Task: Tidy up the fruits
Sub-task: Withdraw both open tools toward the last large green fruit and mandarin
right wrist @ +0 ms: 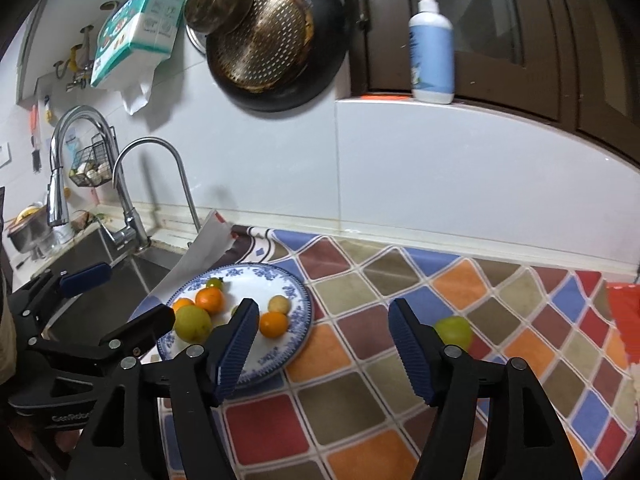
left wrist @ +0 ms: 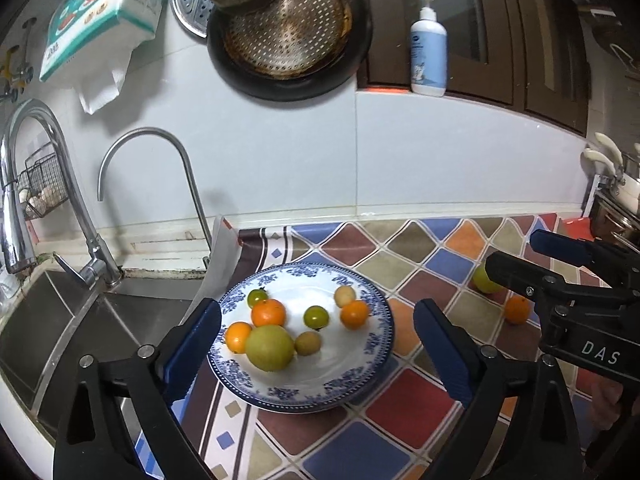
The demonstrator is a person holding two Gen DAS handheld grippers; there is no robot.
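Steel faucet (left wrist: 148,184) behind fruit plate (left wrist: 372,360), pan (left wrist: 288,32) overhead

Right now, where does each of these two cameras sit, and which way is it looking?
Left wrist view: on the left gripper, looking down at the blue-and-white patterned plate of fruit; the right gripper enters from the right.
Right wrist view: on the right gripper, looking at the colourful tiled counter mat; the left gripper shows at left.
Both show the plate.

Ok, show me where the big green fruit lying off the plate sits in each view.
Left wrist view: green fruit at right, on the patterned mat, partly behind the right gripper.
Right wrist view: green fruit right of centre, beside that gripper's right-hand finger.
Shared landmark: blue-rimmed plate.
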